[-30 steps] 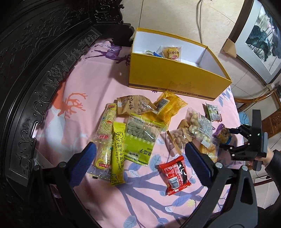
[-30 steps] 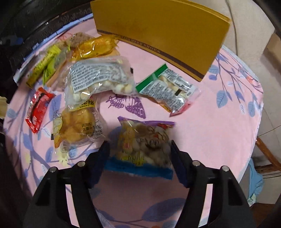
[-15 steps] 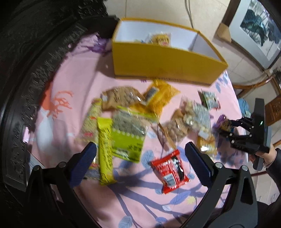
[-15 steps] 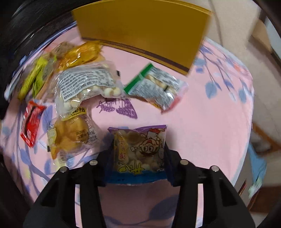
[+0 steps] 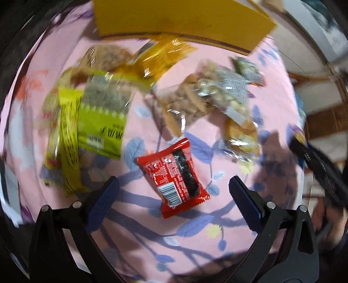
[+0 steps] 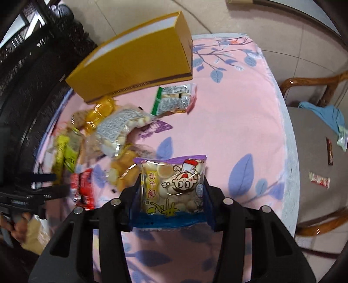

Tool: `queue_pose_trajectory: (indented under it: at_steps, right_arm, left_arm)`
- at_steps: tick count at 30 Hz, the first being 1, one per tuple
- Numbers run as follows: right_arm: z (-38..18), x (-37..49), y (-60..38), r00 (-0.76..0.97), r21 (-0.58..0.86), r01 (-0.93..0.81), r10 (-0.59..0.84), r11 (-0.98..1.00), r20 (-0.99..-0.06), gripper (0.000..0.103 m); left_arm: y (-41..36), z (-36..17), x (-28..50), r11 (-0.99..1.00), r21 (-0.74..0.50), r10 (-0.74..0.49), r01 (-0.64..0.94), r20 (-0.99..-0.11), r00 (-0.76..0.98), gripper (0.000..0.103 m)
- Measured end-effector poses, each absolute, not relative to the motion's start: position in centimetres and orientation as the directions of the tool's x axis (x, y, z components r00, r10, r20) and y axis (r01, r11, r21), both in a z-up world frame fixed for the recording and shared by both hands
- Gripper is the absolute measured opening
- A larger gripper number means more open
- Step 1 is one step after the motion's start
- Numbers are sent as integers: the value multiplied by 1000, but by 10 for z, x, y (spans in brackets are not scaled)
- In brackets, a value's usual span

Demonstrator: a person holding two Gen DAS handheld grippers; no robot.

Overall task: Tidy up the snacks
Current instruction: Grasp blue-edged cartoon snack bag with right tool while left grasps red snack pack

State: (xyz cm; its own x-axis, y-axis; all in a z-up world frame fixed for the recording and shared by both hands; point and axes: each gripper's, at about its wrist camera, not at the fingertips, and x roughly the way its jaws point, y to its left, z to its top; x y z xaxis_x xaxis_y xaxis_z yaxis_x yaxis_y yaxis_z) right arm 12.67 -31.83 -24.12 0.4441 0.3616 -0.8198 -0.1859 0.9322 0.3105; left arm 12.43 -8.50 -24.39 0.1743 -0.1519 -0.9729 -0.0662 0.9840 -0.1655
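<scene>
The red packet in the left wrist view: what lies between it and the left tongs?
Only bare pink cloth: the red packet lies flat between the open left tongs, touching neither finger.

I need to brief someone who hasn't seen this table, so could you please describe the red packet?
On the pink cloth, in front of the yellow box, snack bags lie scattered. The red packet lies apart from them, between the open left gripper's fingers; it is the only red one, with a black stripe.

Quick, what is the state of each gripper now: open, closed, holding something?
Left gripper: open, holding nothing; the red snack packet lies on the cloth between its fingers.
Right gripper: closed on the purple-topped biscuit packet.
</scene>
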Motion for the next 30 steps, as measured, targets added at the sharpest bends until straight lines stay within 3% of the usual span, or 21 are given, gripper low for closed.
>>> queue_pose_trajectory:
  at_steps: [3,9,11,15,18,20,21,30]
  right_arm:
    - [-244,125,-313,424,355,-201,407,913,-809,49]
    - [-246,124,-301,367,373,-308,471,875,-802,49]
    - [-247,125,-302,360,381,-317,482,868,-799,49]
    - [-250,125,-302,343,396,-334,502,855,-794,49]
    - [-253,126,-303,332,403,-339,509,850,-794,49]
    - [-255,127,-304,326,405,-341,511,848,-796,49]
    - [-256,128,-304,326,406,-340,511,849,-795,49]
    - [-251,131,-303,349,394,-328,498,858,-794,49]
  left_arm:
    - [-80,-261,123,961,-172,-136,-216,-976,171,101]
    - [-81,-275,117,937,-111,-51,-331,-982,184,100]
    - [-82,-281,117,929,-112,-53,-353,-983,174,90]
    - [-89,-287,114,929,-74,-13,-362,-985,170,85]
    - [-96,-287,108,930,-35,30,-366,-985,172,75]
    - [-103,-285,108,935,-12,55,-354,-982,179,51]
    - [-104,-283,109,939,-2,65,-343,-981,182,46]
    - [-103,-268,103,966,-54,7,-254,-972,233,45]
